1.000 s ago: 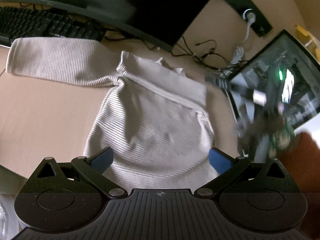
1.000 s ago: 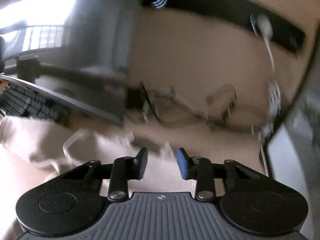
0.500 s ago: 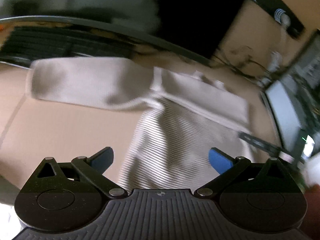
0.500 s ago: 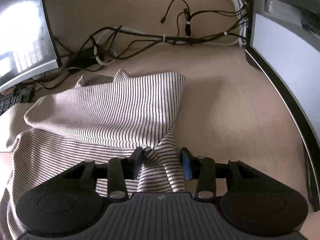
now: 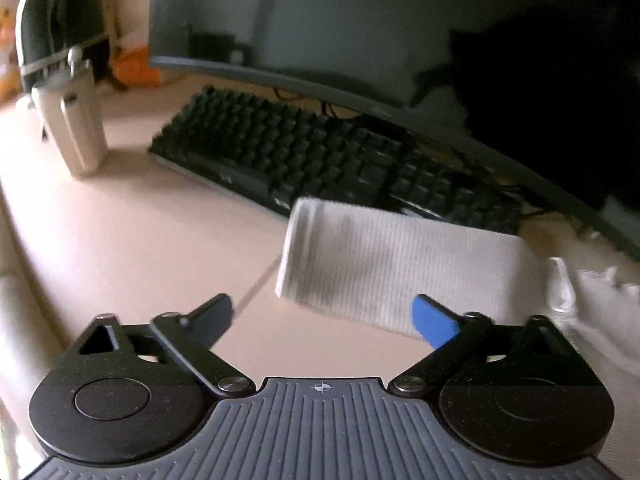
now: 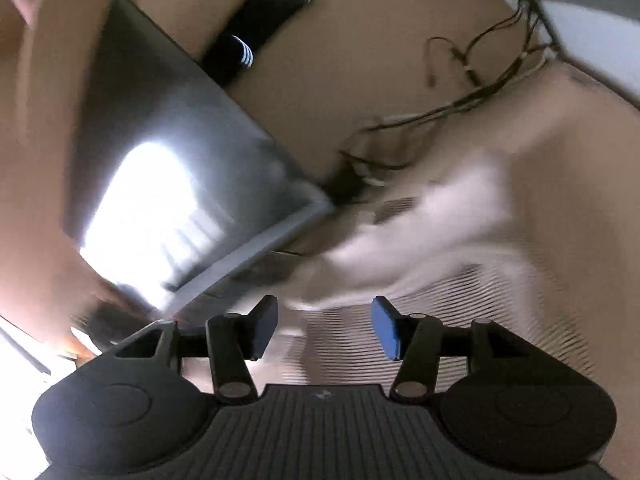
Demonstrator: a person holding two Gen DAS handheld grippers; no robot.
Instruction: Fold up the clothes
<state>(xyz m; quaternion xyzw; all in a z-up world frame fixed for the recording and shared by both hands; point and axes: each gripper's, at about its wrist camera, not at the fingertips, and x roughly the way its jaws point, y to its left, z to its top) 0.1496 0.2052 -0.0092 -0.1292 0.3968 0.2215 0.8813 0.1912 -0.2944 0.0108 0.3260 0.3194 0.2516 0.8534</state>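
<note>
Hovering low over the desk point(image 5: 120, 248), the left gripper point(image 5: 324, 316) is being held level with its jaws spread wide and nothing between them; the striped garment's sleeve point(image 5: 400, 264) is lying just ahead, against the keyboard point(image 5: 320, 156). The right gripper point(image 6: 325, 326) is being held tilted above the blurred garment body point(image 6: 460, 280), jaws parted and gripping nothing.

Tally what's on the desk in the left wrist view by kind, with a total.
Garment: 1, ribbed top
Keyboard: 1
Monitor: 1
Stand with a dark object on it: 1
Total: 4
</note>
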